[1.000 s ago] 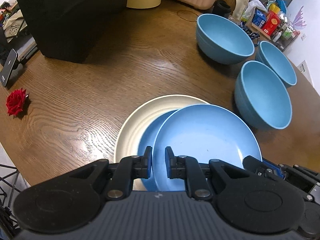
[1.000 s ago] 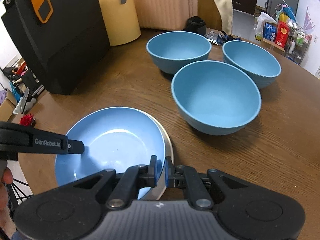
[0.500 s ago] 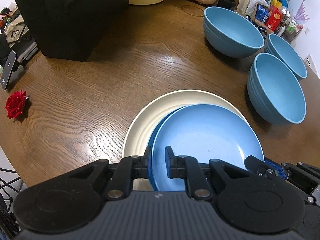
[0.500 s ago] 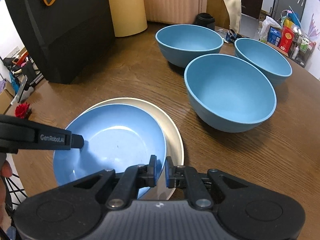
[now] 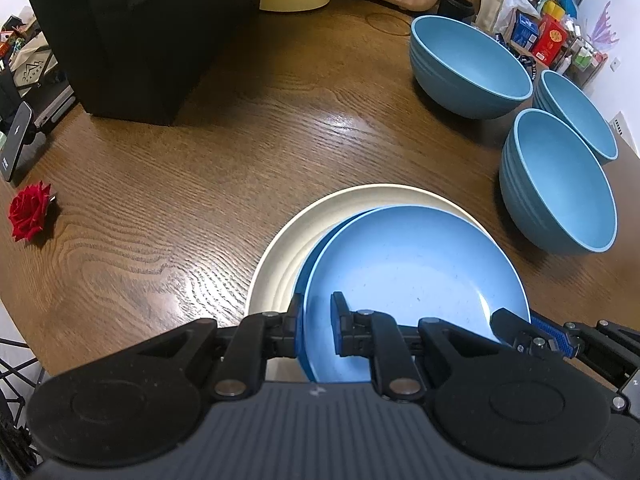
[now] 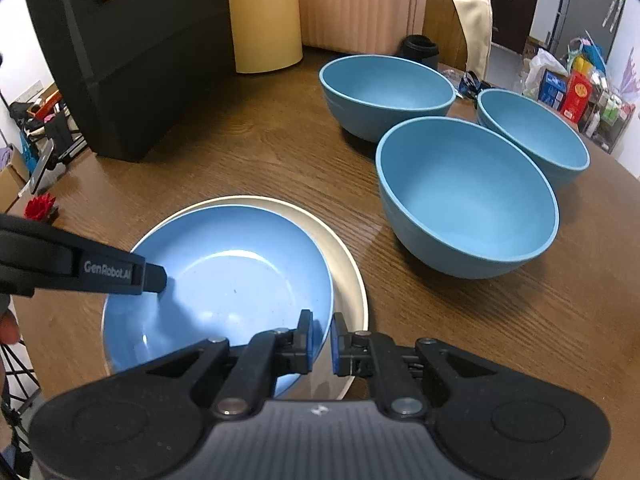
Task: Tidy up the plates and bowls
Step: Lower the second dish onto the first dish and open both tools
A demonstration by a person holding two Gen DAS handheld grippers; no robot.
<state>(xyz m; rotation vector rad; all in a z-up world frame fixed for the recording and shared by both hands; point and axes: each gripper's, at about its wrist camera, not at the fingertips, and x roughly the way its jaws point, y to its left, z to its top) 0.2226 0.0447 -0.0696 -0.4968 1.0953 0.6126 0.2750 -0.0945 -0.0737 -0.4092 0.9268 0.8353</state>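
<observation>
A blue plate (image 5: 412, 272) lies over a larger cream plate (image 5: 320, 216) on the wooden table. My left gripper (image 5: 316, 320) is shut on the blue plate's near-left rim. My right gripper (image 6: 320, 338) is shut on the same plate's right rim (image 6: 320, 280), and it also shows at the lower right of the left wrist view (image 5: 520, 328). Three blue bowls stand apart to the right: a near one (image 6: 468, 196), a far left one (image 6: 386, 94) and a far right one (image 6: 532, 132). In the right wrist view the cream plate (image 6: 348, 276) shows as a crescent beyond the blue one.
A black bag (image 6: 132, 52) stands at the back left, with a yellow bag (image 6: 264, 16) and a ribbed beige bag (image 6: 360, 4) behind. A red rose (image 5: 30, 212) lies near the table's left edge. A small black cup (image 6: 420, 46) stands behind the bowls.
Both grippers have carried the blue plate further over the cream plate, which now shows more of its far rim. Both grips stay shut.
</observation>
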